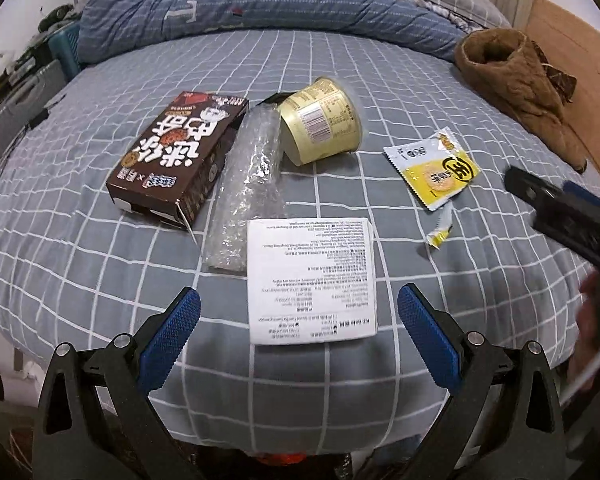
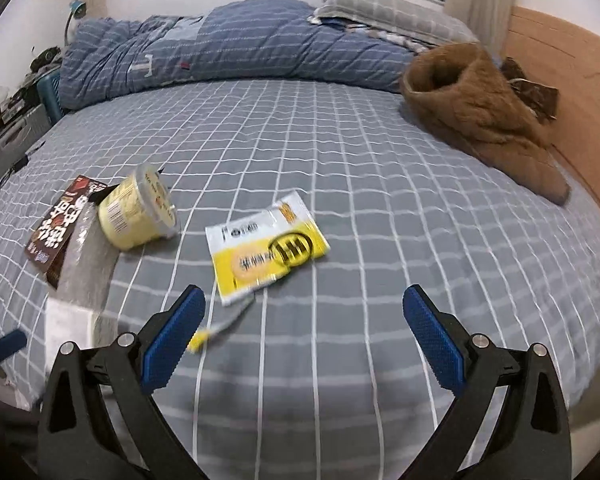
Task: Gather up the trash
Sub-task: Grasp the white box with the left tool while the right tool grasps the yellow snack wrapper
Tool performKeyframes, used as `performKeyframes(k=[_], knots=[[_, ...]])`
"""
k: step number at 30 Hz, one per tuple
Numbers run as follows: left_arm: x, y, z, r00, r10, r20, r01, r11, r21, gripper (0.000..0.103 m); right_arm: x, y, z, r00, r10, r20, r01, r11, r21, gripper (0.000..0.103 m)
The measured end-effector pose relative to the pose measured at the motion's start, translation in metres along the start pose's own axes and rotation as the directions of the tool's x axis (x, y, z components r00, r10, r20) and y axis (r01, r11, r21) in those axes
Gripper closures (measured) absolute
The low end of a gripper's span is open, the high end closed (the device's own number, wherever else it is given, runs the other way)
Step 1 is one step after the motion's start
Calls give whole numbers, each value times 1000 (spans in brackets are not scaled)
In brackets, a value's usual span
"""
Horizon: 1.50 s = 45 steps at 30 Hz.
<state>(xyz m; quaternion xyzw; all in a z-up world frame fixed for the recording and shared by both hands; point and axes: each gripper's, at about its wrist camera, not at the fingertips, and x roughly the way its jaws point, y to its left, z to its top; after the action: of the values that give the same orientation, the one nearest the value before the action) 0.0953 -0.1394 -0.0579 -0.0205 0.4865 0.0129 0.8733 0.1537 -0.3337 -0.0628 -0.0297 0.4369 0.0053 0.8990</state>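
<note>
Trash lies on a grey checked bed sheet [image 1: 380,92]. A brown snack box [image 1: 176,156], a clear bubble-wrap bag [image 1: 248,184], a tipped yellow cup [image 1: 320,122], a white printed leaflet [image 1: 312,276] and a yellow-white wrapper [image 1: 434,168] with a torn strip [image 1: 440,232] show in the left wrist view. My left gripper [image 1: 298,308] is open over the leaflet's near end. My right gripper [image 2: 304,308] is open just short of the wrapper [image 2: 264,240]; the cup [image 2: 140,212] and box [image 2: 60,224] lie to its left.
A folded blue quilt [image 2: 228,48] and a pillow [image 2: 388,8] lie at the far side. A brown fleece garment [image 2: 480,108] sits at the right by a wooden headboard [image 2: 560,80]. Clutter and a grey case [image 1: 16,116] stand off the bed's left edge.
</note>
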Motion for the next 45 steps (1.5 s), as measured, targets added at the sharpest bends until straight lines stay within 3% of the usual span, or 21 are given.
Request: performKeyframes(k=[8,15,20,22,29,31,33,45], knots=[[16,4,9,999,16,-43,-18,999,-36,11,60,24,26,996,69,-54,-76,988,-134,8],[22,-5,10,999,-2,-49,2,1000,1,26,111,31,25,985,92,-148,-114,983,-144,8],[22,-10,10,999,-7,-36,8,1000,23,32,123,29,15,980,121,-158,-140,984,-111,30],[24,-10,10,999,-9,-34,10,1000,23,32,122,32,13,979,131,-155,-150,982,-119,46],[25,-9,10,999,-14,-30,15,1000,24,32,125,37,11,975,131,-177,-152,983,-107,63],[24,-8,9,999,-18,-29,18,1000,21,32,126,36,12,976,123,-178,-144,983,-115,75],[24,-7,8,999,-21,-27,22,1000,18,32,126,36,12,978,116,-175,-139,983,-123,80],[19,-4,7,999,-49,-21,49,999,17,33,99,23,11,986,119,-116,-126,990,-57,87]])
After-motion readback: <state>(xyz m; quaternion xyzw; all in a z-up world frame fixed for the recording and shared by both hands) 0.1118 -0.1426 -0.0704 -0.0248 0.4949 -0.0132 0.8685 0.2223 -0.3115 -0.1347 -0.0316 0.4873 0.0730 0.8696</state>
